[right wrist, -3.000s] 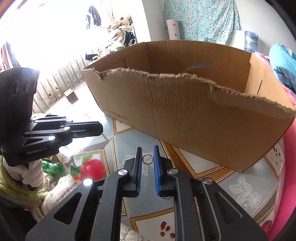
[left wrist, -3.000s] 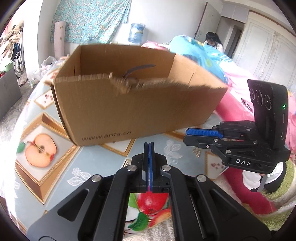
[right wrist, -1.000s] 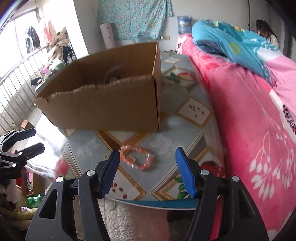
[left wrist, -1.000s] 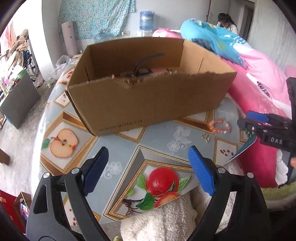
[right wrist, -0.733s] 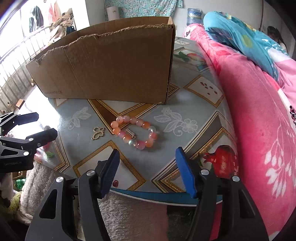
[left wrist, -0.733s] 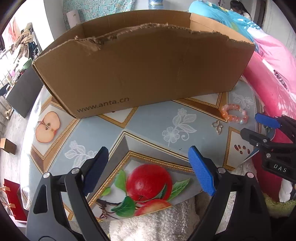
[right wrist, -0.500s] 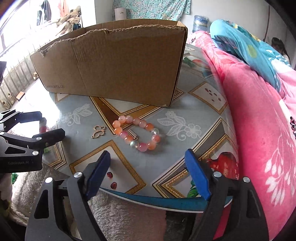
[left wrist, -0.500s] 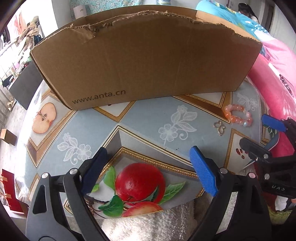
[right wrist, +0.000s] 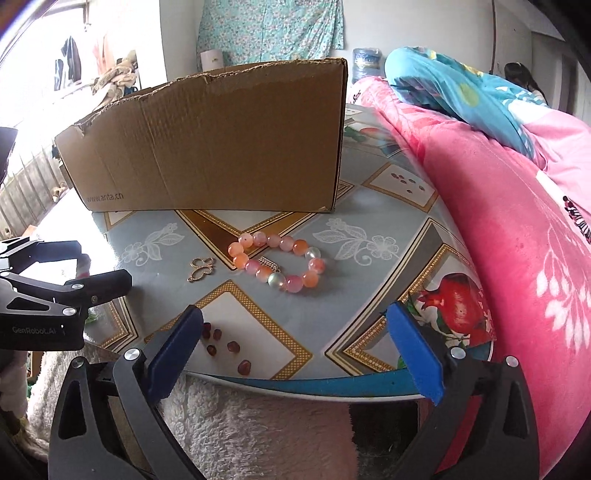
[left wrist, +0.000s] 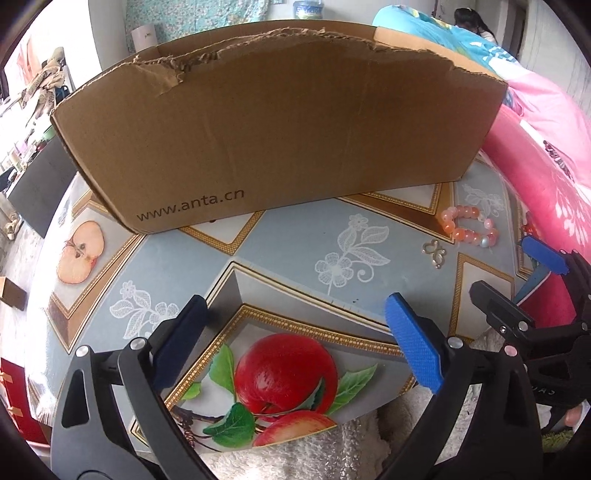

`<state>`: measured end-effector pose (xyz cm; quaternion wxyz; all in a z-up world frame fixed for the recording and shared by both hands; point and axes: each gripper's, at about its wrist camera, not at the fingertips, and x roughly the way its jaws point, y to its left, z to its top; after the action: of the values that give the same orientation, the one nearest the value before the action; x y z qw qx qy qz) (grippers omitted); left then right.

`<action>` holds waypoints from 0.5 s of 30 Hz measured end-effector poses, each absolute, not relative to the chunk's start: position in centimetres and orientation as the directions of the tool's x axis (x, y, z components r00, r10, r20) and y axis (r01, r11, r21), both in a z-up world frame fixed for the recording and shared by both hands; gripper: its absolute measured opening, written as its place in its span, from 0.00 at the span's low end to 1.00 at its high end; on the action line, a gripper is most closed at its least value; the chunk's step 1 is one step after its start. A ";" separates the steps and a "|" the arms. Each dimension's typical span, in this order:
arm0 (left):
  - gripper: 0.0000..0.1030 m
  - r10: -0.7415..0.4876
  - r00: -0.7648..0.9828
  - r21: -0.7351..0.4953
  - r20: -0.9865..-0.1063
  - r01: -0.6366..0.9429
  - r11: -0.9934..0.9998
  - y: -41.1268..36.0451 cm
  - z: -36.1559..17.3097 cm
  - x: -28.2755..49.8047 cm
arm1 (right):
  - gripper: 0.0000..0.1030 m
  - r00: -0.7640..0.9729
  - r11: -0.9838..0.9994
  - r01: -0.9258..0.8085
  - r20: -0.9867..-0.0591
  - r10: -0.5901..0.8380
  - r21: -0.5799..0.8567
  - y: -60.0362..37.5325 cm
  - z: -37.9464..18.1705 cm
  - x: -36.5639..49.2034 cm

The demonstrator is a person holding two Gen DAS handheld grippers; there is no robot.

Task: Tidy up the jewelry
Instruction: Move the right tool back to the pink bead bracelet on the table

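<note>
A pink and orange bead bracelet (right wrist: 309,279) and a small gold charm (right wrist: 201,268) lie on the patterned table (right wrist: 369,280) in front of a torn cardboard box (right wrist: 221,147). My right gripper (right wrist: 295,311) hovers just short of the bracelet, its jaws opening with nothing between them. My left gripper (left wrist: 295,301) hangs over the printed apple on the table (left wrist: 288,251), jaws also opening and empty. From the left wrist, the bracelet (left wrist: 461,233) and charm (left wrist: 435,253) lie at the far right, near the right gripper (left wrist: 504,266). The box (left wrist: 280,122) hides its contents.
A pink blanket (right wrist: 517,240) rises along the table's right side. White fuzzy cloth (right wrist: 240,424) hangs below the near table edge. A person (left wrist: 476,22) sits far back in the room. The left gripper (right wrist: 101,260) shows at the left of the right wrist view.
Both grippers came down from above the box toward the table and spread their jaws wide. The box's inside dropped out of sight. The bracelet now lies close ahead of the right gripper.
</note>
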<state>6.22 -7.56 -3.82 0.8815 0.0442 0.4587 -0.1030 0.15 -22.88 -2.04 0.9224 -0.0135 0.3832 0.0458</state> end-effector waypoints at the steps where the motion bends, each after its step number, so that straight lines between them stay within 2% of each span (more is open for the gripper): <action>1: 0.90 -0.156 0.572 -0.018 -0.806 0.240 0.971 -7.6 -3.6 5.7 | 0.94 0.710 0.995 -0.095 -0.701 0.075 0.010 -22.9 -2.1 0.0; 7: 0.89 -0.304 0.595 -0.074 -0.744 0.380 0.922 -8.4 -1.4 4.8 | 0.94 0.692 0.997 -0.075 -0.719 0.067 0.021 -23.8 -0.6 0.0; 9: 0.76 -0.349 0.577 -0.090 -0.738 0.428 0.899 -9.0 -1.2 4.8 | 0.94 0.733 0.999 -0.035 -0.679 0.039 0.020 -24.6 0.9 -0.4; 11: 0.71 -0.378 0.552 -0.102 -0.743 0.464 0.880 -10.0 -1.3 5.1 | 0.94 0.753 0.999 -0.034 -0.657 0.018 -0.012 -24.9 2.0 -0.2; 12: 0.63 -0.387 0.541 -0.104 -0.747 0.479 0.871 -10.7 -1.8 4.9 | 0.94 0.757 0.999 -0.036 -0.654 0.010 -0.027 -25.0 2.4 0.0; 15: 0.48 -0.392 0.508 -0.101 -0.767 0.507 0.856 -12.9 -2.3 5.4 | 0.93 0.745 0.998 -0.057 -0.666 0.050 0.011 -25.5 2.8 0.9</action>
<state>5.35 -12.93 -2.32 0.8656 0.0684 0.4225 -0.2597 0.92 -25.53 2.84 0.9340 -0.0048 0.3562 0.0285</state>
